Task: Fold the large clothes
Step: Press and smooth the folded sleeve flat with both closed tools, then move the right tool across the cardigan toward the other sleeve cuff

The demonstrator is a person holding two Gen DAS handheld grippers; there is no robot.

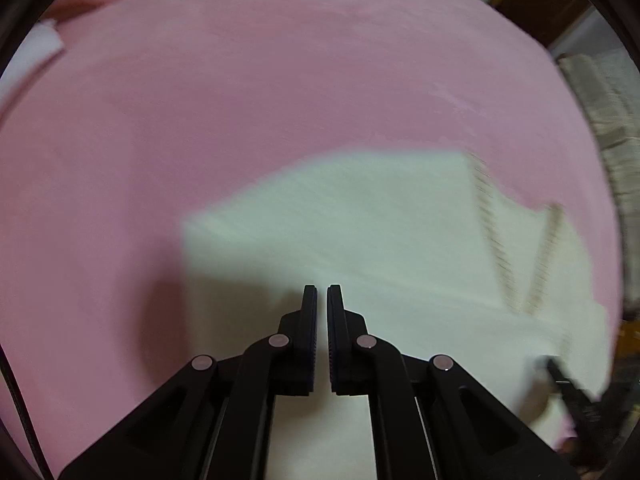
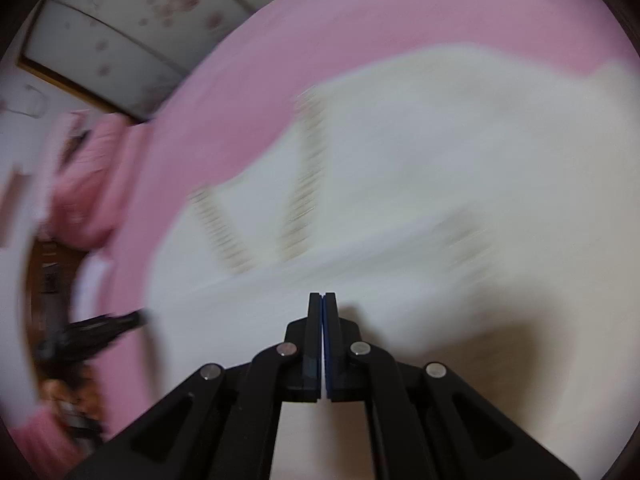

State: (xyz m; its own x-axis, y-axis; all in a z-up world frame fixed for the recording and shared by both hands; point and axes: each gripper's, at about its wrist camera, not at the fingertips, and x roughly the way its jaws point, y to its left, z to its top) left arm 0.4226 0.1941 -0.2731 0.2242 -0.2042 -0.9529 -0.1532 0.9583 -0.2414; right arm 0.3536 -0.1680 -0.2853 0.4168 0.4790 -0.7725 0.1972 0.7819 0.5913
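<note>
A white garment with ribbed beige trim lies on a pink bed sheet. It also shows in the right wrist view, blurred by motion. My left gripper hovers over the garment's near part, jaws nearly together with a thin gap and nothing seen between them. My right gripper is shut over the garment's near edge; whether cloth is pinched between its pads cannot be told. The right gripper shows at the lower right of the left wrist view, and the left gripper at the left of the right wrist view.
The pink sheet spreads beyond the garment on all sides. A pink pillow or bundle lies at the bed's left end. A floral panel stands behind the bed. A pale woven item lies past the bed's right edge.
</note>
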